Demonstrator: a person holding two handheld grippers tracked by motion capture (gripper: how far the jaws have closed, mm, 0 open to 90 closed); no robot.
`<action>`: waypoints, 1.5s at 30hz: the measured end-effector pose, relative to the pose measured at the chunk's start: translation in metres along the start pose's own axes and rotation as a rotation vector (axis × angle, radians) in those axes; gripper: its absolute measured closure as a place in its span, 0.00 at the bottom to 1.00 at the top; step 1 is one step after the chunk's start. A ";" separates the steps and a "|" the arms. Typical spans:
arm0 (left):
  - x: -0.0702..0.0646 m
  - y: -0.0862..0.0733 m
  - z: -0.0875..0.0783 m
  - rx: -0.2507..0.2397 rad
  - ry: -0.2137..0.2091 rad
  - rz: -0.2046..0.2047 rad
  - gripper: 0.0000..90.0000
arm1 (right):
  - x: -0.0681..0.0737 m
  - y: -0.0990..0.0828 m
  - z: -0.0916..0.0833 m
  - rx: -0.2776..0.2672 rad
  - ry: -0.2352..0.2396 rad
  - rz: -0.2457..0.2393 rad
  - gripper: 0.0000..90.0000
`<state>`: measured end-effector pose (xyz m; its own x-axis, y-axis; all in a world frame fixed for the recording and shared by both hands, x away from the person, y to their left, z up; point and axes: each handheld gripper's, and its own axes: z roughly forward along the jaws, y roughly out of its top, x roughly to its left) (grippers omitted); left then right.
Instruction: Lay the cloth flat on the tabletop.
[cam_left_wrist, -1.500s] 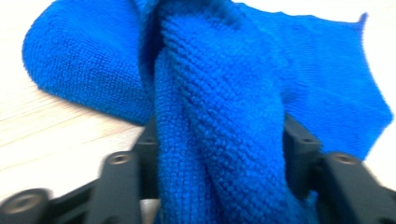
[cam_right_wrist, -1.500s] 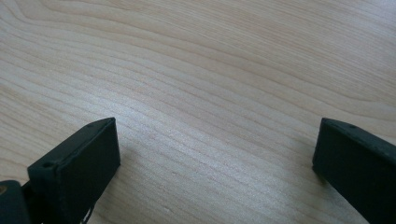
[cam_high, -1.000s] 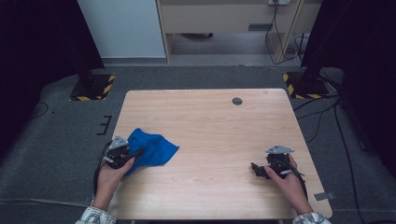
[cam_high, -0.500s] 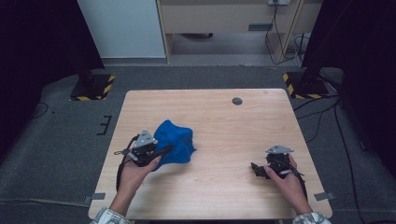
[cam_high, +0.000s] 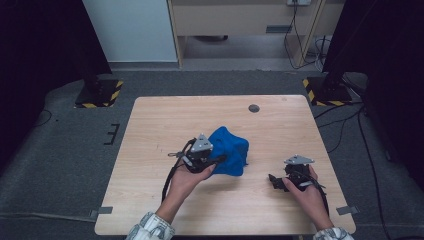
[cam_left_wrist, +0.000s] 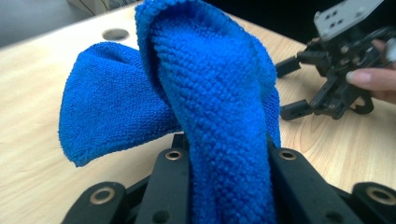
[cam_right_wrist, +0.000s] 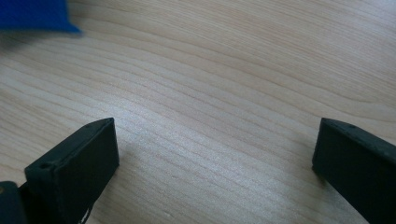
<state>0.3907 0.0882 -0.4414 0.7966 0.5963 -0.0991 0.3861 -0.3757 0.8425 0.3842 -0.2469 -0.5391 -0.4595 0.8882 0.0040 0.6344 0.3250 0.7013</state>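
On the wooden table (cam_high: 165, 120), left gripper (cam_high: 216, 161) pinches blue cloth (cam_high: 231, 149).

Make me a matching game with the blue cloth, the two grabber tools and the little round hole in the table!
Things:
1. blue cloth
2. left gripper
3. right gripper
4. round hole

States or places:
A. jaws wide apart over bare wood
B. near the far edge of the table
C. bunched up, pinched at one fold
D. jaws shut on fabric

Pairs: 1-C, 2-D, 3-A, 4-B
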 end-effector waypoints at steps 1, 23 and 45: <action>0.000 -0.002 0.008 0.019 0.003 0.004 0.84 | 0.000 0.000 0.000 0.000 0.000 0.000 0.01; 0.005 -0.044 0.070 0.131 0.072 -0.012 0.49 | 0.025 0.014 -0.016 -0.102 0.103 -0.092 0.40; 0.005 -0.031 -0.014 -0.071 0.119 -0.031 0.10 | 0.050 0.018 0.006 -0.034 0.239 -0.183 0.63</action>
<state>0.3761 0.1130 -0.4601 0.7223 0.6885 -0.0651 0.3722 -0.3078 0.8756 0.3761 -0.1954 -0.5306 -0.7002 0.7128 0.0403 0.5085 0.4582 0.7290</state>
